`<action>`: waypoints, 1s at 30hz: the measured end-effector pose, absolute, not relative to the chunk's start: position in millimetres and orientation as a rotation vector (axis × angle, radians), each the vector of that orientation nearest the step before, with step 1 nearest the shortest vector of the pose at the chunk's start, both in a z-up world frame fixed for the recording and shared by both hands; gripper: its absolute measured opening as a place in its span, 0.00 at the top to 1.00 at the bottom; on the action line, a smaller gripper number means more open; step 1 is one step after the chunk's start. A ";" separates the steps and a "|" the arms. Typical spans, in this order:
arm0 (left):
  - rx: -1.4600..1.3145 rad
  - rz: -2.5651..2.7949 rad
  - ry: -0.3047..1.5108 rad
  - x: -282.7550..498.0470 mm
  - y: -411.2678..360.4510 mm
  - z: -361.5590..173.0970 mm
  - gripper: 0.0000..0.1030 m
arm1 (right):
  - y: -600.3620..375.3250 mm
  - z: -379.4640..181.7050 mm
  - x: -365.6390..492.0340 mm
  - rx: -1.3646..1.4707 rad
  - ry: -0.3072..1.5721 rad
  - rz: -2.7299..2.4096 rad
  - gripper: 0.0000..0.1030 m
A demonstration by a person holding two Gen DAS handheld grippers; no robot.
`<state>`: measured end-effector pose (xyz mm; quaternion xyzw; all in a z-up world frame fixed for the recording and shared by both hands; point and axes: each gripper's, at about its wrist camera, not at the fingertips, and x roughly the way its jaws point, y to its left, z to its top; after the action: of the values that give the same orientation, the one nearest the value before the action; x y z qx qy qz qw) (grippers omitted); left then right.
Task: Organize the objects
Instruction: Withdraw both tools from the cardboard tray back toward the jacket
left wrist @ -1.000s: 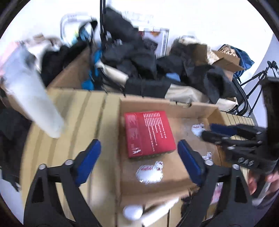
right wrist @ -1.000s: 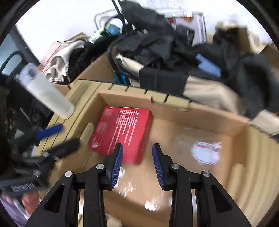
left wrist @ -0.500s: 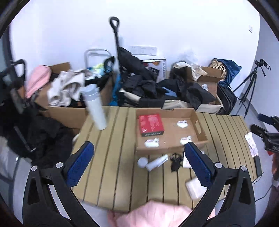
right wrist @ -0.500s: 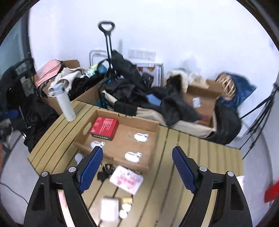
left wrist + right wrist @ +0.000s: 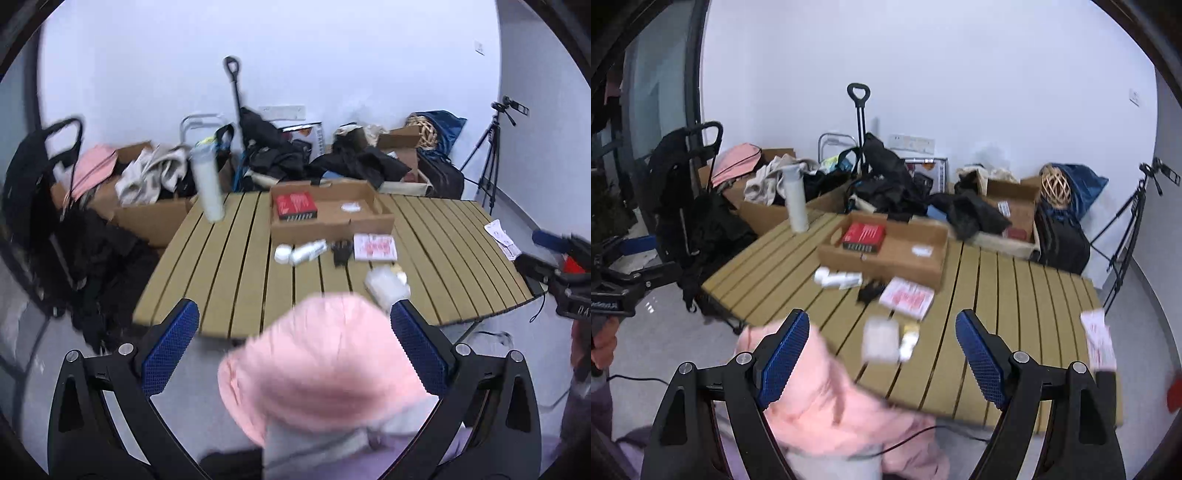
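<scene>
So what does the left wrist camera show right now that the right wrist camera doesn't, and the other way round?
Only the left wrist view shows the left gripper head-on, jaws open and holding nothing, framing a blurred pink garment, with the right gripper at its right edge.

Only the right wrist view shows the right gripper head-on, also open and empty, and a dark glass door on the left.

Both show the slatted table, the cardboard tray holding a red box, the tall white bottle and the tripod.

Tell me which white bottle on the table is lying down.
The small white bottle just in front of the cardboard box; the tall white bottle at the table's far-left corner stands upright.
</scene>
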<state>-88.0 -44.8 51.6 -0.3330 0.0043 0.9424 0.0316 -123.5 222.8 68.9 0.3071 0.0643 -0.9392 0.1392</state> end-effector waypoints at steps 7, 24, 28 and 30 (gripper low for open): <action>-1.147 2.862 -0.014 -61.2 -34.8 1.7 0.00 | 222.5 -2.4 -72.8 0.935 -0.019 -2.719 0.18; -1.124 2.720 -0.025 -144.6 -8.8 -40.1 0.00 | 240.2 -70.1 -139.1 1.123 -0.065 -2.616 0.18; -1.147 2.517 -0.055 -219.7 17.5 -54.7 0.01 | 244.4 -88.4 -175.1 1.170 -0.071 -2.615 0.18; -1.150 2.436 -0.041 -262.7 37.8 -66.2 0.06 | 238.3 -100.8 -200.7 1.214 -0.062 -2.570 0.34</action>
<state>-262.7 37.8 -66.2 -0.4162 -0.0147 0.8816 0.2221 -200.7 238.3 -100.8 0.4222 -0.0215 -0.8940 0.1486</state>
